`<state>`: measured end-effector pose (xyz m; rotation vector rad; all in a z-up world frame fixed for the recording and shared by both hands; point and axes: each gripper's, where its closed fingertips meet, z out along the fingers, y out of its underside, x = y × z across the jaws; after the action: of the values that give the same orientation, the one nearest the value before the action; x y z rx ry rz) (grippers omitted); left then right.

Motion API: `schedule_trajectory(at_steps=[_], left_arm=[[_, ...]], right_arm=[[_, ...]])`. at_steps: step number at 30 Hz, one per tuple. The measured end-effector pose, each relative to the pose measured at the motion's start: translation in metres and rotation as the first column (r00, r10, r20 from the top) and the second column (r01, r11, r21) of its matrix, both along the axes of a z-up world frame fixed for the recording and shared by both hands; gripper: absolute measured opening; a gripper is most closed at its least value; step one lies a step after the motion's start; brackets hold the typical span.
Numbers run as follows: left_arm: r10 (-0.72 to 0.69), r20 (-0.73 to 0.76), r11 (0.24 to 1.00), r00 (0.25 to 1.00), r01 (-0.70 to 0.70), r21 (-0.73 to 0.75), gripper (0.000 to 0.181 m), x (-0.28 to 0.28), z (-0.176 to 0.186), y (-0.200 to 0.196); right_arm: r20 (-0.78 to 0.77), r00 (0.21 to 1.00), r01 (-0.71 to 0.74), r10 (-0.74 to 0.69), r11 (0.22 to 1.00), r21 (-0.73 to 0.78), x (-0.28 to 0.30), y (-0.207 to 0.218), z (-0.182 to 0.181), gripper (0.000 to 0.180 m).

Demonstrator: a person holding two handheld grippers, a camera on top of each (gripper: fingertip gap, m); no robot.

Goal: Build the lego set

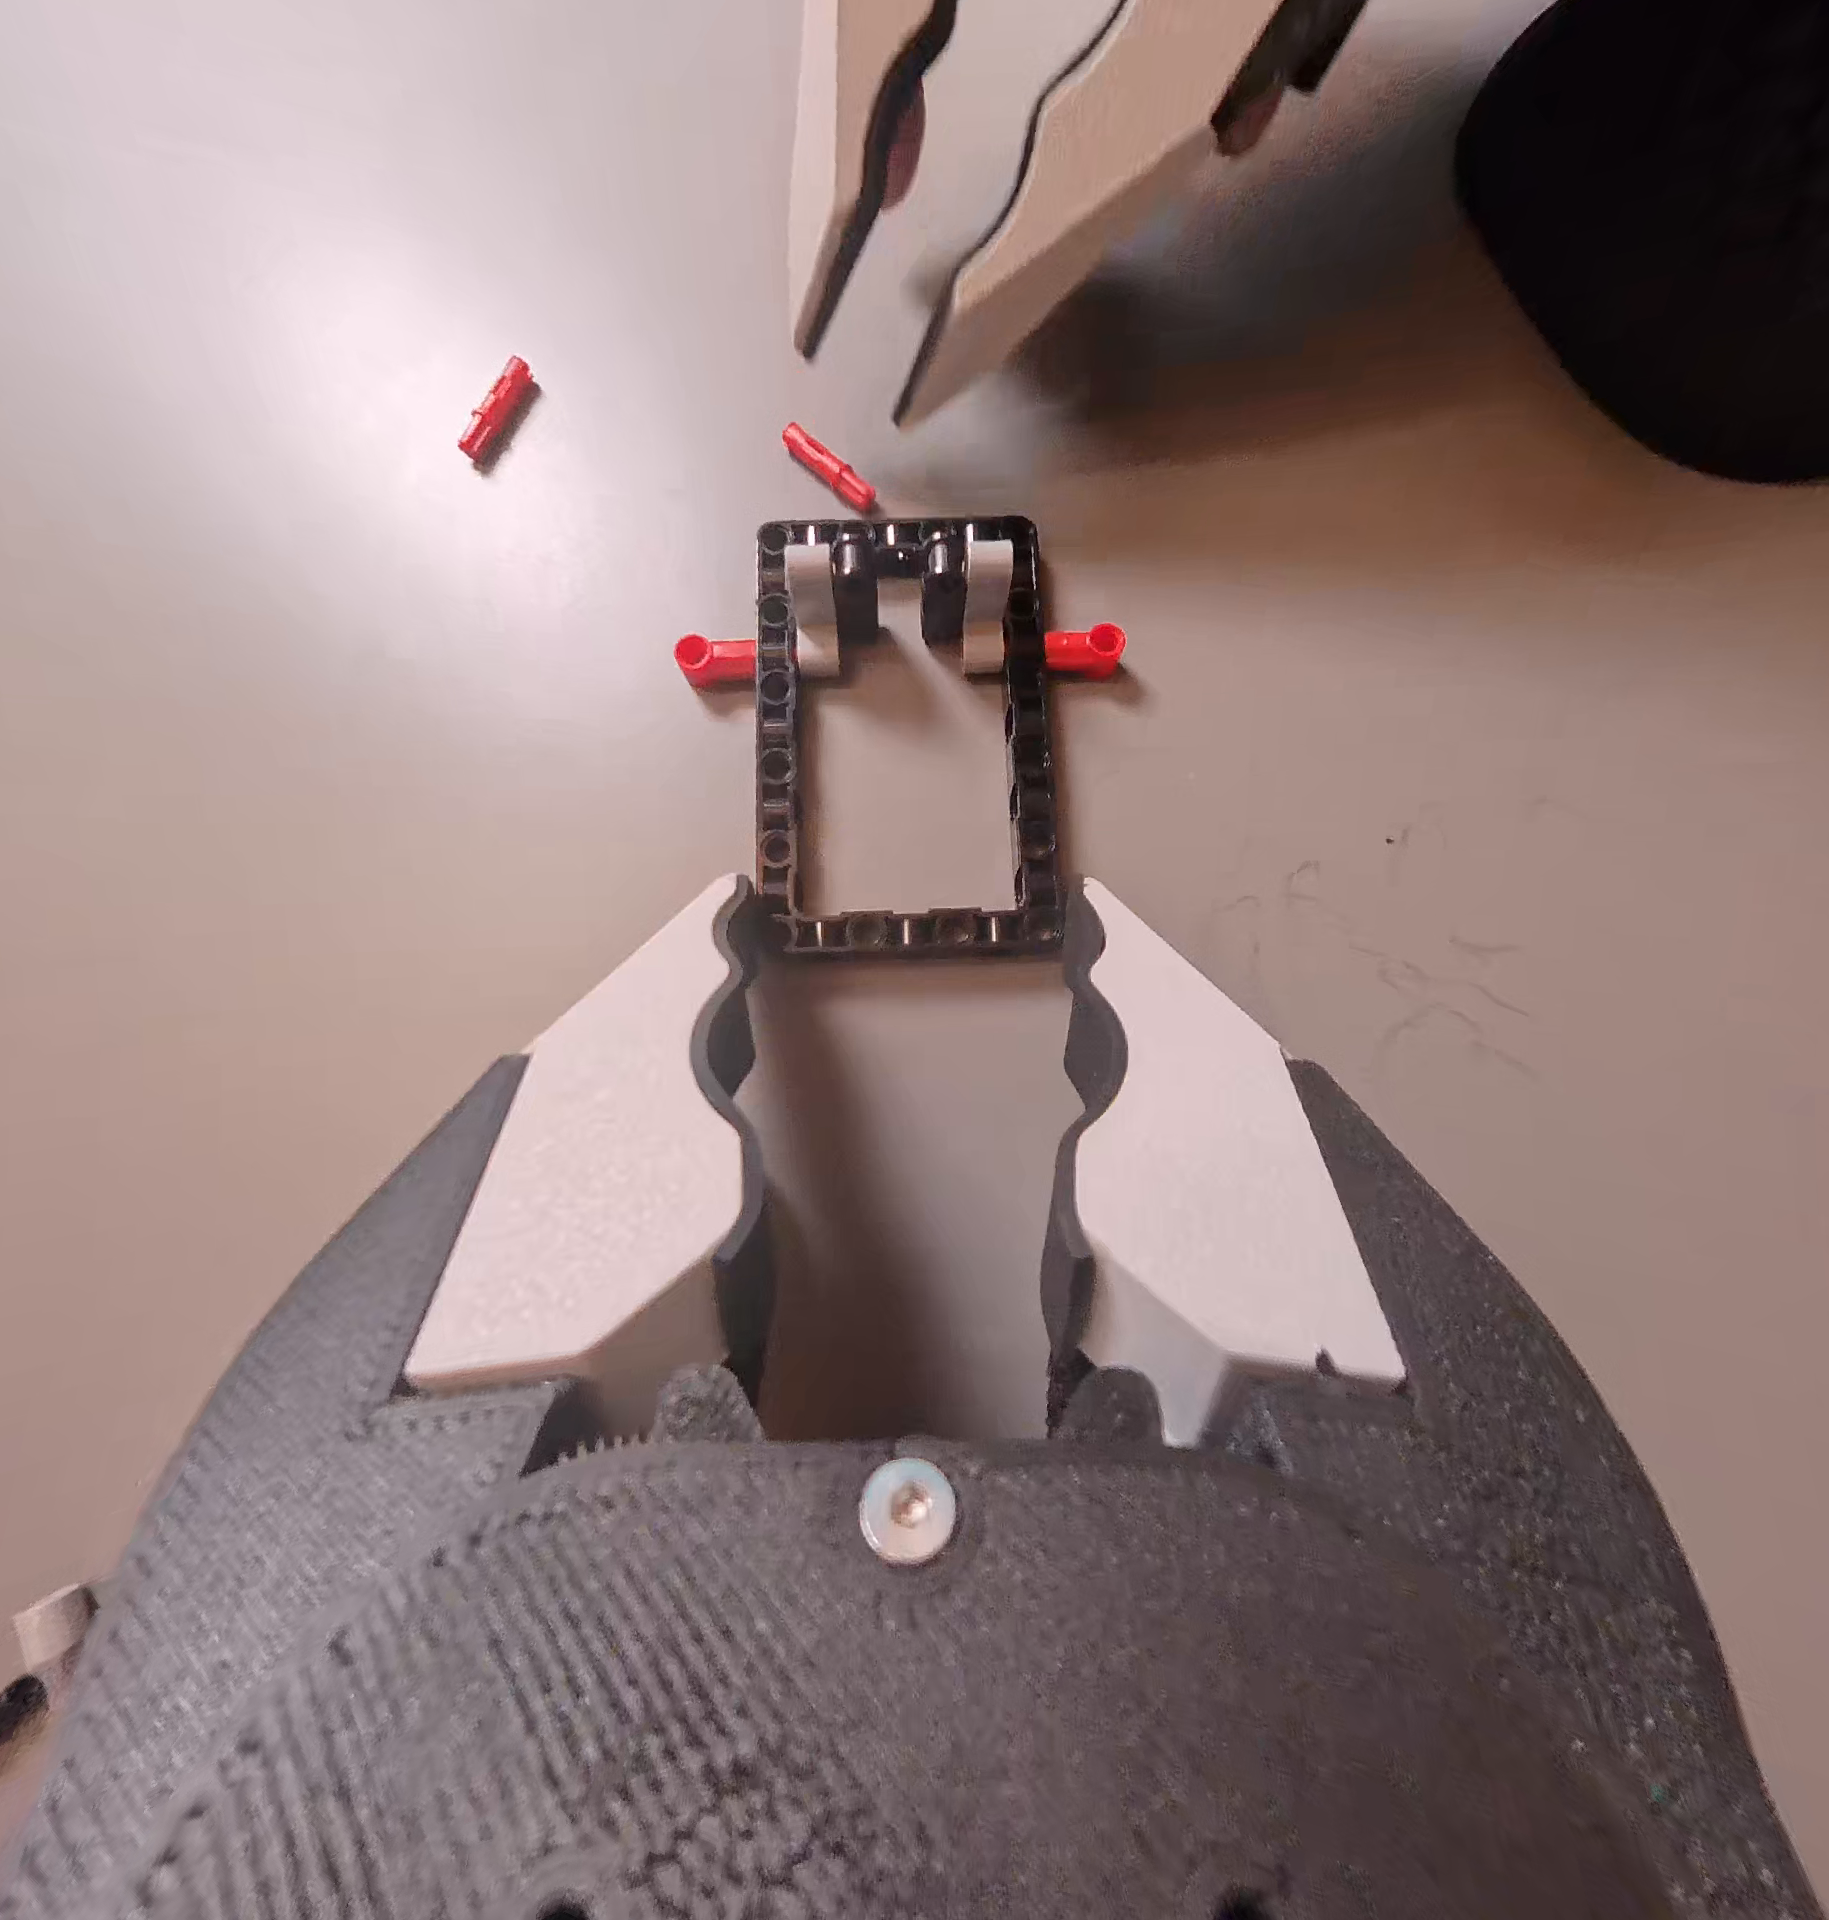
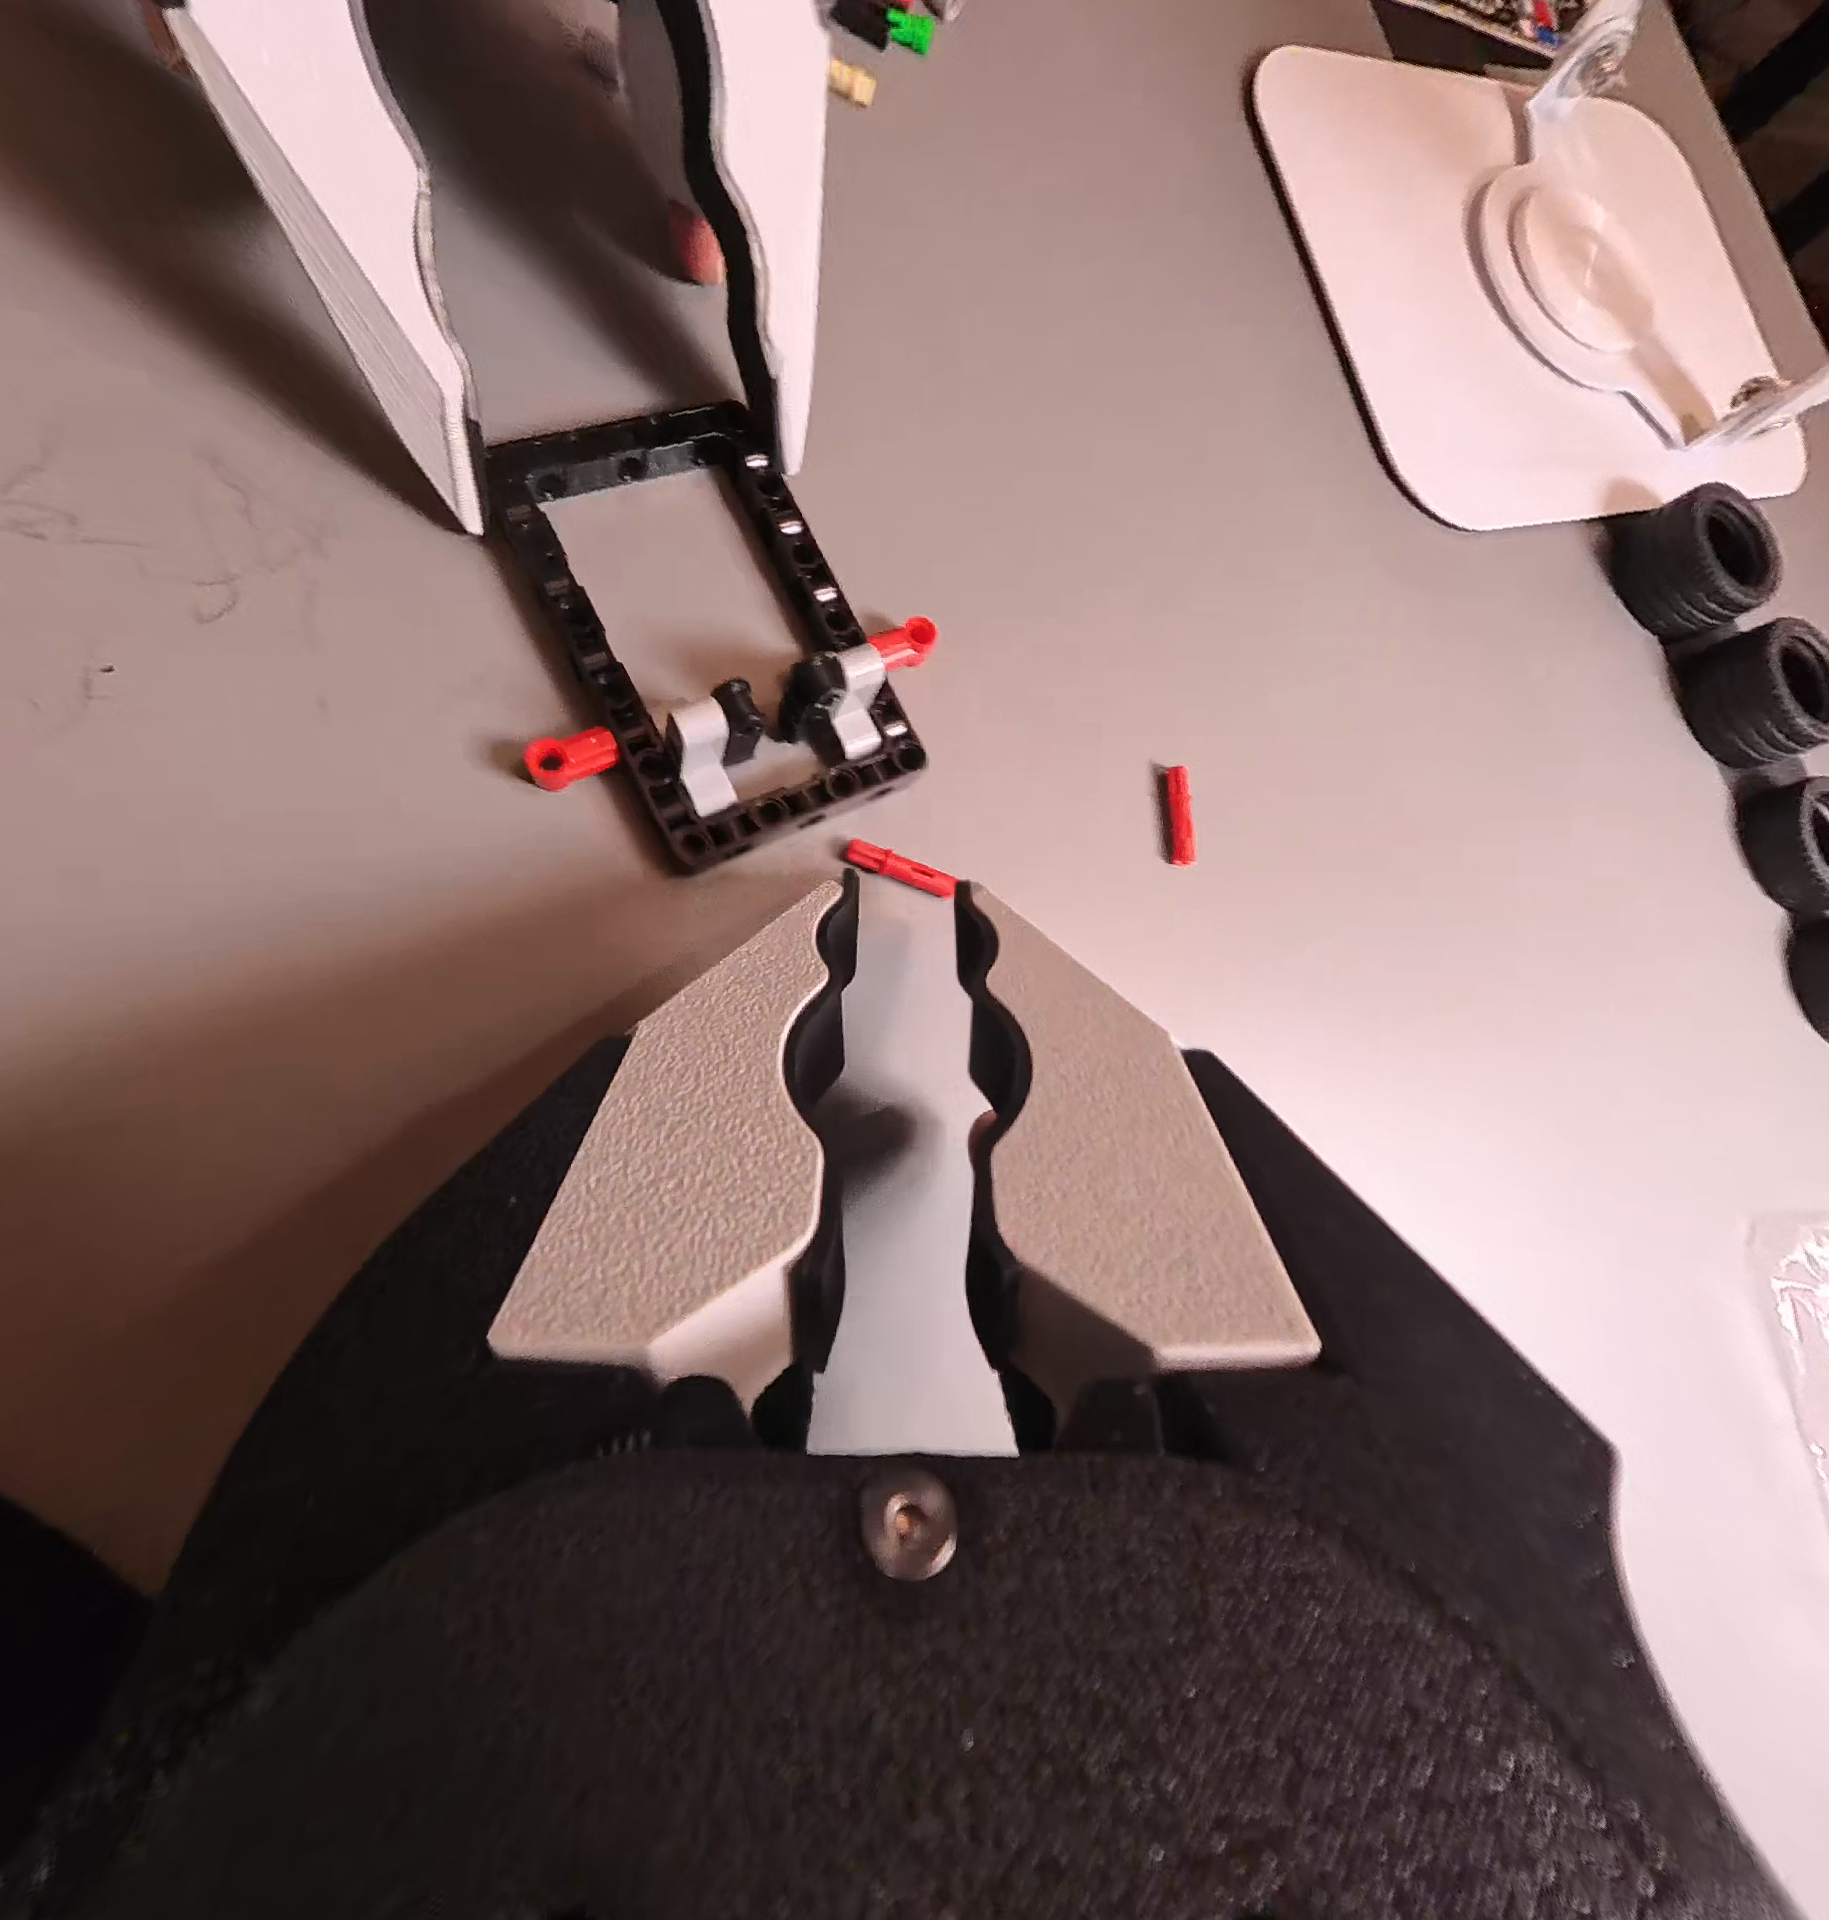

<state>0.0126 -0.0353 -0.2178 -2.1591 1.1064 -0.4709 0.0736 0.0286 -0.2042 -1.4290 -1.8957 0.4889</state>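
A black rectangular lego frame (image 1: 775, 727) lies flat on the table, with grey and black pieces across its far end and a red pin (image 1: 1084, 646) sticking out on each side. My left gripper (image 1: 910, 896) is shut on the frame's near short end, a fingertip on each corner. Two loose red pins lie beyond it, one (image 1: 827, 468) close to the frame and one (image 1: 499, 410) farther left. In the right wrist view the frame (image 2: 577, 613) lies ahead. My right gripper (image 2: 907, 891) is open by a narrow gap, its tips right at the nearer loose pin (image 2: 899, 868). The other pin (image 2: 1178, 816) lies to the right.
Several black tyres (image 2: 1767, 691) line the right side. A white pad (image 2: 1409, 260) with a clear plastic stand sits at the back right. A clear plastic bag (image 2: 1824, 1340) lies at the right edge. Small loose pieces (image 2: 889, 31) lie at the far end. The left gripper's tips are roughly 10 cm from the right gripper's.
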Motion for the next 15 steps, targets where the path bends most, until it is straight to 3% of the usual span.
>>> schedule_trajectory(at_steps=[7, 15], left_arm=[[-0.01, -0.062, 1.0, 0.998, 0.008, -0.026, 0.059, -0.022, 0.0, -0.019], [0.013, 0.001, 1.0, 1.0, -0.013, 0.001, 0.059, -0.035, 0.0, -0.027]], right_arm=[[0.004, 1.0, -0.007, 0.007, 1.0, 0.003, 0.0, 0.005, -0.002, 0.019], [0.061, 0.996, -0.055, 0.059, 0.996, -0.075, -0.01, 0.01, -0.009, 0.023]])
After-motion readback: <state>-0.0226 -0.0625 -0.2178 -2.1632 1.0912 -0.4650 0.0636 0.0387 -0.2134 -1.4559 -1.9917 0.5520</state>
